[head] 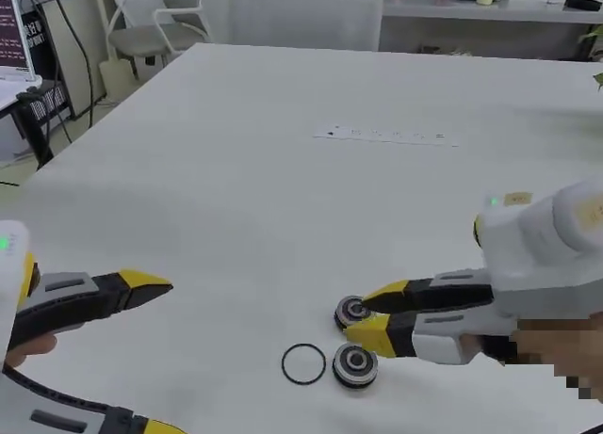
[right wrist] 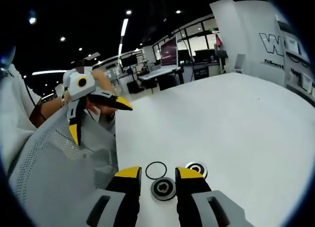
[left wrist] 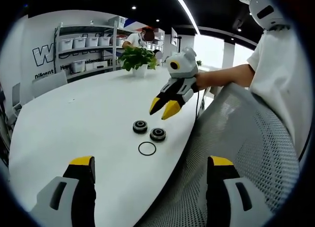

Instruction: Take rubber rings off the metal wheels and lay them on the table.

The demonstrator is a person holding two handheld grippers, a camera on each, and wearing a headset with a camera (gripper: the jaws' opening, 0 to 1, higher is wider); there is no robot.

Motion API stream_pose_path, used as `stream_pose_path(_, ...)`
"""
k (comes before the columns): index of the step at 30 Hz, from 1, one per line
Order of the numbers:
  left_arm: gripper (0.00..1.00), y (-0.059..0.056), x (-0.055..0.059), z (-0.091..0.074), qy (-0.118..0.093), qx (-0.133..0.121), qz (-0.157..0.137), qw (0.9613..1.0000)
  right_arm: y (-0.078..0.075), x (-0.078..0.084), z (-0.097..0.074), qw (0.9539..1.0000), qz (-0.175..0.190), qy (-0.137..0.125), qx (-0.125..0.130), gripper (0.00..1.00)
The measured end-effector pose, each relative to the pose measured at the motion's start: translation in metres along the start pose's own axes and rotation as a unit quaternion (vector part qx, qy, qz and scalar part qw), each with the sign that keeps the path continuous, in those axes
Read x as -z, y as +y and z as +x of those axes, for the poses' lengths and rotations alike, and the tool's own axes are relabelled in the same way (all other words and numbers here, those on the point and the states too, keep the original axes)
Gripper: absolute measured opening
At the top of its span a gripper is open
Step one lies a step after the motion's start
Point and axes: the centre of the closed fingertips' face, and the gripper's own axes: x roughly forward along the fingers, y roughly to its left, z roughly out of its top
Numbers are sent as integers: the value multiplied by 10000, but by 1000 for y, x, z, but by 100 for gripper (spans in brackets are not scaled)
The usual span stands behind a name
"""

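Two small metal wheels lie near the table's front edge: one (head: 353,312) farther from me, one (head: 356,365) nearer. A loose black rubber ring (head: 303,363) lies flat just left of the nearer wheel. My right gripper (head: 369,313) hovers over the two wheels, open, with nothing between its jaws. In the right gripper view the nearer wheel (right wrist: 163,188) shows in the gap between the jaws, with the ring (right wrist: 156,170) and the other wheel (right wrist: 197,168) beyond. My left gripper (head: 158,355) is held wide open off to the left, apart from everything.
The white table (head: 283,170) stretches far ahead with a flush socket strip (head: 386,135) in its middle. Chairs (head: 155,24) stand at the far end. A mesh chair back (left wrist: 236,138) sits at the table's near edge.
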Motion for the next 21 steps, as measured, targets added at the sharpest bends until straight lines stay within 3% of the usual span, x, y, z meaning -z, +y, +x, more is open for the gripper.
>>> stream_pose_path(4, 93, 0, -3, -1, -62, 7, 70, 10000, -2, 16, 0, 9995, -130, 289, -5, 25)
stream_pose_path(7, 91, -2, -9, -2, -75, 67, 337, 9994, -4, 22, 0, 9991, -130, 399, -5, 25)
stream_pose_path(13, 87, 1, -33, -4, -270, 125, 501, 9983, -1, 36, 2, 9979, -167, 610, -140, 31)
stream_pose_path(17, 82, 1, -55, -2, -418, 181, 826, 9955, -4, 41, 2, 9974, -199, 689, -105, 32)
stream_pose_path(21, 74, -2, -85, 5, -741, 313, 1022, 9915, -7, 50, 3, 9968, -124, 780, -84, 32)
